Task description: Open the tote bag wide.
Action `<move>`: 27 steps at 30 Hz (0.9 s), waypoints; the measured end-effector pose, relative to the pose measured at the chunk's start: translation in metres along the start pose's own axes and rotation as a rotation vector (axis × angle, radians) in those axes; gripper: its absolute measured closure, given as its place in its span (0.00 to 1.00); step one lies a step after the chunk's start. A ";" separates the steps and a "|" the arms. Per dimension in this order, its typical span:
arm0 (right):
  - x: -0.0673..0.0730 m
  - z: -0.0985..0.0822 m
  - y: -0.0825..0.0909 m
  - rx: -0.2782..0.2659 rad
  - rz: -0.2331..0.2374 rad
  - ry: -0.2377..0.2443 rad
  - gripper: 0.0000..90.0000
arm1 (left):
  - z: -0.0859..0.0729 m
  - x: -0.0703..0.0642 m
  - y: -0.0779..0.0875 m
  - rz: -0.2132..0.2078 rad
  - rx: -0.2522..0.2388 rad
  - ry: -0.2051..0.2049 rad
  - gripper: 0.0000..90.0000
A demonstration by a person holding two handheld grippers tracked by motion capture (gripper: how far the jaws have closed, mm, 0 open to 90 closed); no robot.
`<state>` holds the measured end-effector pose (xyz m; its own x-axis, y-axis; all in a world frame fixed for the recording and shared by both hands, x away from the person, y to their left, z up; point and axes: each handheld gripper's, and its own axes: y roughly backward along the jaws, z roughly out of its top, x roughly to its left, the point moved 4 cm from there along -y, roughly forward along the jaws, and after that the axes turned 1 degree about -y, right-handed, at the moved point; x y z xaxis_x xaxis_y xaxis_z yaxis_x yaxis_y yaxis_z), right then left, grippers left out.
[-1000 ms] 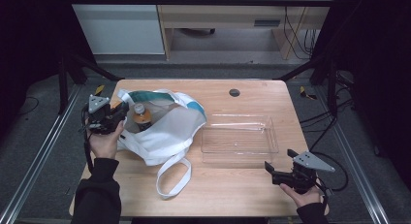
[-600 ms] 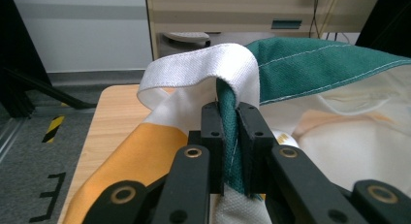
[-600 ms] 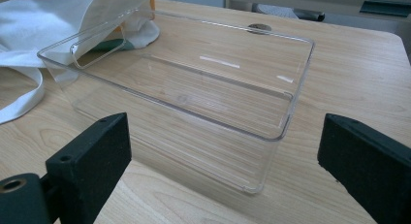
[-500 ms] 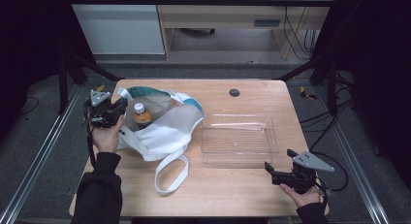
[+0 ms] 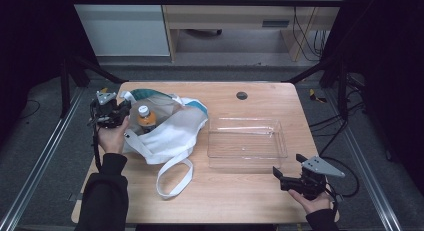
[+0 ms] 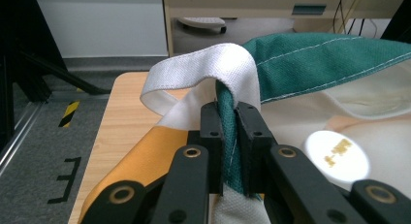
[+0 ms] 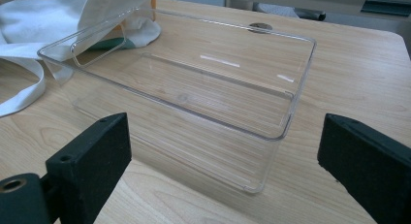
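The white-capped orange drink bottle [image 5: 146, 118] sits half buried in my white canvas bag with green trim [image 5: 172, 131]; its cap print [image 6: 338, 153] blurs, and the clear plastic tray's [image 7: 194, 93] near wall hides its base.

A light wooden tabletop [image 5: 250, 201] with rounded corners carries everything here. A white cloth bag [image 5: 172, 133] with a teal rim lies on its left half, one white strap [image 5: 172, 178] looping out flat toward the near edge. Just right of the bag sits a clear plastic tray [image 5: 247, 158], near the middle of the wood. A small round dark grommet [image 5: 242, 95] is set in the tabletop near the far edge.
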<state>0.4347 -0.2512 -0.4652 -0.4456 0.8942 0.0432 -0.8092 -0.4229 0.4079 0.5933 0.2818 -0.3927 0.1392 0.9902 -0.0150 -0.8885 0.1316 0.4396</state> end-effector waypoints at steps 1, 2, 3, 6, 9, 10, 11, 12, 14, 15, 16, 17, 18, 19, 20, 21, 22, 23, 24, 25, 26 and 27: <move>0.000 0.000 0.000 0.001 0.000 0.001 0.06 | -0.001 0.001 -0.001 0.002 0.005 -0.001 0.92; 0.000 0.000 0.000 0.000 0.000 0.003 0.06 | -0.002 0.002 -0.003 0.005 0.010 -0.001 0.92; 0.000 0.000 0.000 0.002 0.000 0.003 0.06 | -0.003 0.003 -0.005 0.009 0.015 0.002 0.92; 0.000 0.000 0.000 0.003 -0.001 0.005 0.06 | -0.008 0.006 -0.010 0.017 0.034 0.006 0.92; 0.000 0.000 0.000 0.002 0.001 0.006 0.06 | -0.013 0.009 -0.013 0.021 0.046 0.007 0.92; 0.000 0.000 0.000 0.002 -0.001 0.006 0.06 | -0.015 0.010 -0.015 0.024 0.054 0.006 0.92; 0.000 0.000 0.000 0.003 -0.001 0.004 0.06 | -0.016 0.011 -0.015 0.025 0.060 0.006 0.92; 0.000 0.000 0.000 0.003 -0.001 0.004 0.06 | -0.018 0.013 -0.017 0.026 0.065 0.005 0.92; 0.000 0.000 0.000 0.003 -0.002 0.005 0.06 | -0.021 0.015 -0.019 0.025 0.072 0.012 0.92; 0.000 0.000 -0.001 0.003 -0.002 0.004 0.06 | -0.022 0.015 -0.020 0.025 0.074 0.014 0.92; 0.000 0.000 -0.001 0.005 -0.002 0.004 0.06 | -0.023 0.015 -0.021 0.026 0.079 0.010 0.92; 0.000 0.000 -0.001 0.005 -0.002 0.004 0.06 | -0.024 0.016 -0.022 0.027 0.083 0.005 0.92; 0.000 0.000 -0.001 0.003 -0.002 0.005 0.06 | -0.025 0.016 -0.022 0.028 0.085 0.003 0.92; 0.000 0.000 -0.001 0.003 -0.003 0.004 0.06 | -0.026 0.016 -0.023 0.028 0.088 0.000 0.92; 0.000 0.000 -0.001 0.004 -0.002 0.004 0.06 | -0.028 0.017 -0.024 0.027 0.094 -0.002 0.92; 0.000 0.000 -0.001 0.006 -0.002 0.003 0.06 | -0.029 0.017 -0.025 0.029 0.097 -0.003 0.92; 0.000 0.000 -0.001 0.005 -0.002 0.005 0.06 | -0.030 0.018 -0.026 0.029 0.099 -0.003 0.92; 0.001 0.000 0.000 0.005 -0.002 0.004 0.06 | -0.032 0.018 -0.027 0.028 0.102 0.000 0.92; 0.001 0.000 0.000 0.005 -0.002 0.004 0.06 | -0.034 0.019 -0.028 0.027 0.107 -0.002 0.92; 0.001 0.000 0.000 0.005 -0.002 0.004 0.06 | -0.036 0.019 -0.029 0.028 0.110 -0.002 0.92; 0.000 0.000 -0.001 0.005 -0.002 0.005 0.06 | -0.037 0.020 -0.029 0.028 0.113 -0.002 0.92; 0.000 0.000 -0.001 0.005 -0.002 0.005 0.06 | -0.038 0.020 -0.030 0.027 0.111 0.001 0.92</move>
<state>0.4349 -0.2506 -0.4657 -0.4463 0.8941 0.0378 -0.8081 -0.4208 0.4121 0.6061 0.2991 -0.4401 0.1152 0.9933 -0.0025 -0.8381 0.0986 0.5365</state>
